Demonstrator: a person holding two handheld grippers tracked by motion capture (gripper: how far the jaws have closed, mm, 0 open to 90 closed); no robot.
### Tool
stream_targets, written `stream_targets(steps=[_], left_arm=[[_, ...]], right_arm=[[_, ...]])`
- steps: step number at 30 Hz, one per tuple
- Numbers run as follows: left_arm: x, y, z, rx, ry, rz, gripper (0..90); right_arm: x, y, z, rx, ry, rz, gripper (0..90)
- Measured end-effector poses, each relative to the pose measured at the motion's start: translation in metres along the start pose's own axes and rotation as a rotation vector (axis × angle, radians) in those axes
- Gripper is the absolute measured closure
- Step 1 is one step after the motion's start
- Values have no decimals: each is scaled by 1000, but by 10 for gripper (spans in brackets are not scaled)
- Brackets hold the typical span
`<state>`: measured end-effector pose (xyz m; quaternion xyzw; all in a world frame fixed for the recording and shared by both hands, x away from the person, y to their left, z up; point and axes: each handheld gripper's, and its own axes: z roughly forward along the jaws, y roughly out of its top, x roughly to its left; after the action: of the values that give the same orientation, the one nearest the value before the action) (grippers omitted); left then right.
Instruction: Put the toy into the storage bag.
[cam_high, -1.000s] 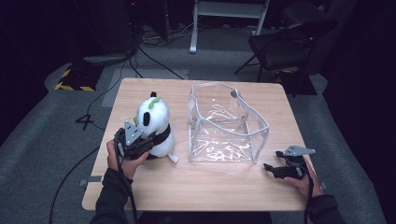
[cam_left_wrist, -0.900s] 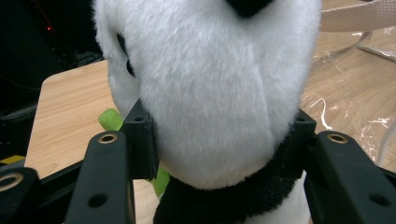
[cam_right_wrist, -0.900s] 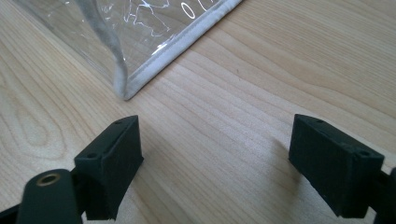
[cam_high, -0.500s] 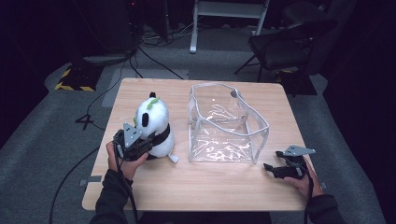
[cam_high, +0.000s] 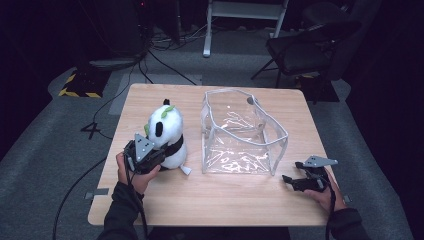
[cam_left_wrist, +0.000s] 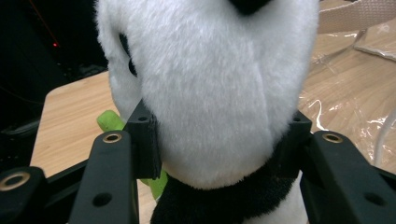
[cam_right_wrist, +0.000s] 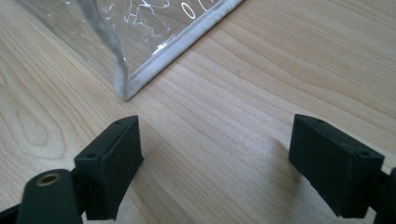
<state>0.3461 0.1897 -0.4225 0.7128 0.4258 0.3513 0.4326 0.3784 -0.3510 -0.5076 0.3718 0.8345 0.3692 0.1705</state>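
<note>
A white and black panda plush (cam_high: 167, 131) with green leaves on its head sits upright on the left part of the wooden table (cam_high: 225, 202). My left gripper (cam_high: 166, 152) is shut on its body from the near side. In the left gripper view both pads (cam_left_wrist: 148, 140) press into the white fur (cam_left_wrist: 210, 84), and the jaws have just been closing tighter on it. My right gripper (cam_high: 288, 180) rests low at the table's near right, open, with bare wood between its pads (cam_right_wrist: 116, 149).
A clear plastic bag (cam_high: 280, 134) with a white-trimmed rim stands open in the middle of the table, right of the panda. Its near corner (cam_right_wrist: 122, 91) lies just ahead of my right gripper. A dark chair and cables sit on the floor beyond the table.
</note>
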Motion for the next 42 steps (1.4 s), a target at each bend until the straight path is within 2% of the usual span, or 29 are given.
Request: stream_targets(steps=[4, 7, 9, 14, 17, 22, 27, 42], left_arm=[[-2, 1, -3, -44, -5, -8, 492], [-4, 7, -7, -69, 15, -3, 493], [-5, 10, -9, -90, 13, -13, 493], [-5, 17, -14, -115, 23, -14, 492], [-2, 22, -13, -142, 8, -37, 492], [0, 33, -10, -152, 16, -37, 490], [3, 49, -8, -179, 9, -47, 489], [3, 107, -10, -253, 9, -7, 489]], right_arm=[[0, 0, 0, 0, -1, -1, 171], [0, 0, 0, 0, 0, 0, 171], [0, 0, 0, 0, 0, -1, 171], [0, 0, 0, 0, 0, -1, 171], [0, 0, 0, 0, 0, -1, 171], [0, 0, 0, 0, 0, -1, 171], [0, 0, 0, 0, 0, -1, 171], [0, 0, 0, 0, 0, -1, 171]])
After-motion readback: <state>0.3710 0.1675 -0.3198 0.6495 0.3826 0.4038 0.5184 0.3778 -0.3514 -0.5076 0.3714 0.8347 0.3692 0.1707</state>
